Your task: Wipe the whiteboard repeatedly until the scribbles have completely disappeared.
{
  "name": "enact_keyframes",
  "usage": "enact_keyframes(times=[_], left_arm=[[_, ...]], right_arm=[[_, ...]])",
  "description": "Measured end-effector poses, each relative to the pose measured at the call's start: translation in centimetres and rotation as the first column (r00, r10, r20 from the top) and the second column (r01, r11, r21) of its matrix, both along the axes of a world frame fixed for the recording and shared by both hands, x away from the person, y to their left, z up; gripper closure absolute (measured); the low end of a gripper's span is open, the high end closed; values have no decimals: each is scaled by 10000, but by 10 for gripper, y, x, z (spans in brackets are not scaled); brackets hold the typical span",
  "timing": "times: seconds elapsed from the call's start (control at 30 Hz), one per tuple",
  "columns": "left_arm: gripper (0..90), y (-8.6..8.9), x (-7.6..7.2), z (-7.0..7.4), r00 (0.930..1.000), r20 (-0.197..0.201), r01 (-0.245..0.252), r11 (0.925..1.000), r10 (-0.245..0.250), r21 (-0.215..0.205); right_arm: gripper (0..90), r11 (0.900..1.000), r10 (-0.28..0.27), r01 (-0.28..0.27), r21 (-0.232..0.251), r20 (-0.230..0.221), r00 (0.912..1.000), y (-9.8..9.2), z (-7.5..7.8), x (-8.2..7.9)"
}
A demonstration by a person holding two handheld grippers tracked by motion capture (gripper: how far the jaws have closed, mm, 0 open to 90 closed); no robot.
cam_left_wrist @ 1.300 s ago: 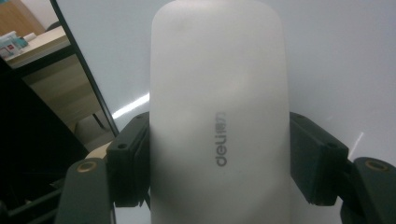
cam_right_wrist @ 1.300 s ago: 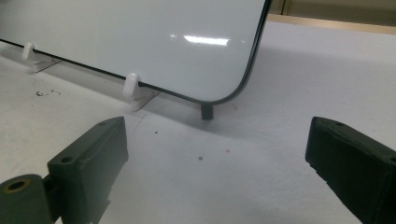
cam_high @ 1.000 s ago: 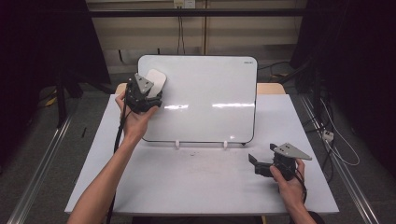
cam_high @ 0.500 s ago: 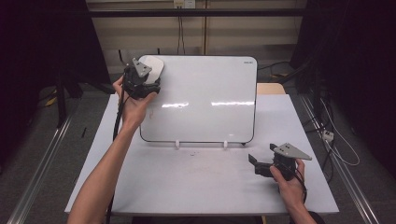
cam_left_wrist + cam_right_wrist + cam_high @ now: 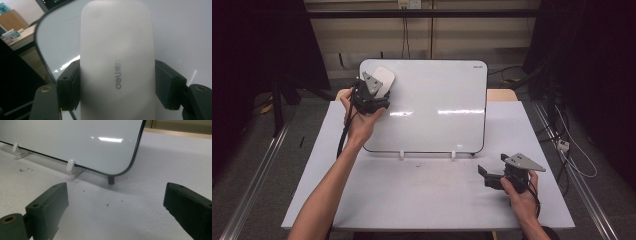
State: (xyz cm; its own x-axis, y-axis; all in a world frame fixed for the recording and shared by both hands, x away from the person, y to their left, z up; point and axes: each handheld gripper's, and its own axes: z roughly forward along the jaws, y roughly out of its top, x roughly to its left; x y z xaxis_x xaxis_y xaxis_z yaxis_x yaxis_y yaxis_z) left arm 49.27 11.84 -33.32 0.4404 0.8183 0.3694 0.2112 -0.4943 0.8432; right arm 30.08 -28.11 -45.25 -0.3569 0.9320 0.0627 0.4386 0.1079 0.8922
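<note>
The left hand-held gripper (image 5: 371, 96) grips a white, rounded, oblong plastic eraser (image 5: 383, 79) marked "deli", its two black jaws pressed against the eraser's long sides. In the left gripper view the eraser (image 5: 117, 62) runs straight up between the jaws toward twelve o'clock. It lies flat against the face of a white, glossy, round-cornered whiteboard with a thin dark rim (image 5: 437, 107), up at the board's ten o'clock corner in the high view.

The whiteboard stands tilted back on small white clip feet (image 5: 71, 165) on the pale grey worktop (image 5: 422, 195). The left forearm reaches in from about seven o'clock, crossing the worktop to the board's left edge.

The right hand-held gripper (image 5: 486, 176) rests low at about four o'clock on the worktop, well apart from the eraser, its jaws spread wide with nothing between them. In the right gripper view it faces the board's lower right corner (image 5: 125, 167), where a short dark peg (image 5: 111, 180) props the rim. Small dark specks dot the worktop in front of it.
</note>
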Motion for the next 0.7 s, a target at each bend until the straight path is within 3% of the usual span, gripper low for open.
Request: enact_keyframes(times=[0.1,0.2,0.4,0.57,0.7], left_arm=[[311,0,-7,-9,9998,20,198,9998,-198,-78],[311,-1,-13,-17,9994,34,333,9994,-333,137],[312,-6,-21,-24,9992,90,375,9989,-377,266],[312,-10,-30,-33,9978,53,652,9958,-657,644],[311,-13,-44,-48,9952,-7,970,9909,-974,932]], right_arm=[[58,10000,15,-15,2,2,10000,0,0,0],[58,10000,27,-27,-6,0,10000,0,0,0],[59,10000,11,-11,-26,-12,10000,1,0,0],[59,10000,-29,29,-35,-12,10000,1,0,0],[58,10000,4,-4,8,0,10000,0,0,0]])
